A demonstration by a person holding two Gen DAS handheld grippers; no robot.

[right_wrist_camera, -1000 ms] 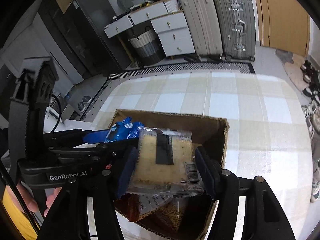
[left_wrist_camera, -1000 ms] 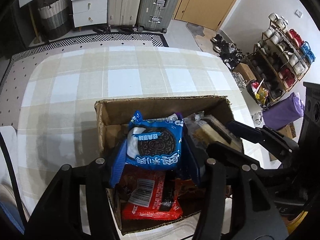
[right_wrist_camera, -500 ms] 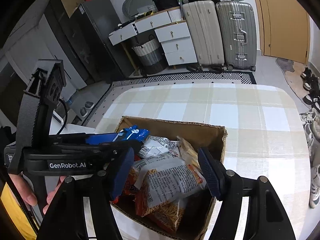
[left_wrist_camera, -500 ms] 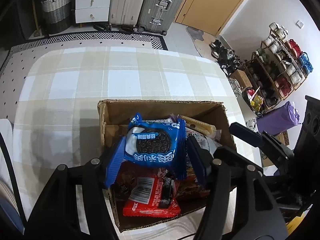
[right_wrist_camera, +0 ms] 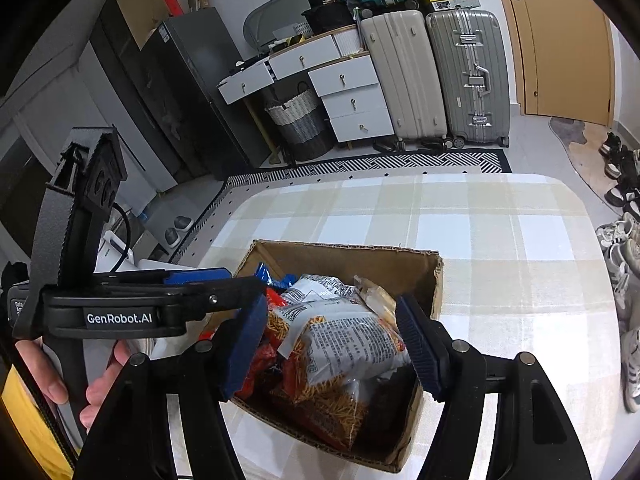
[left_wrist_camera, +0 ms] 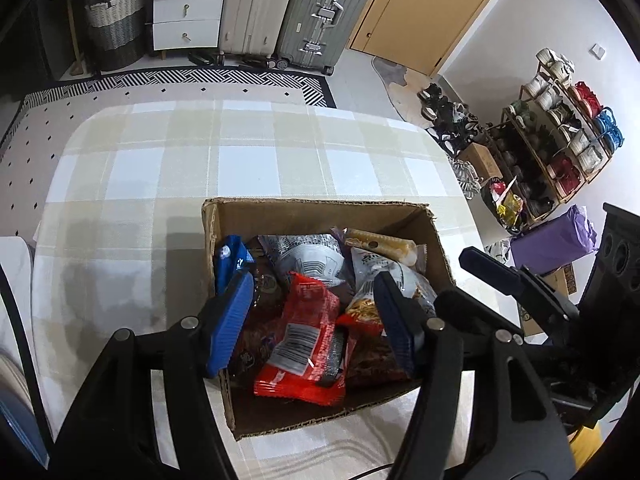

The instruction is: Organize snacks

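We are hovering both empty, half-open grippers (left_wrist_camera: pixel 312 322) (right_wrist_camera: pixel 332 344) over the snack-crowded box (left_wrist_camera: pixel 320 216) sitting on the checked worktop (left_wrist_camera: pixel 168 168) near suitcases (right_wrist_camera: pixel 436 76).

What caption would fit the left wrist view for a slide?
Left gripper, open and empty, hovers above a cardboard box of snack packets, a red packet on top.

One cardboard box (left_wrist_camera: pixel 320 216), two suitcases (left_wrist_camera: pixel 316 12), one woven basket (left_wrist_camera: pixel 114 28), two grippers (left_wrist_camera: pixel 316 320).
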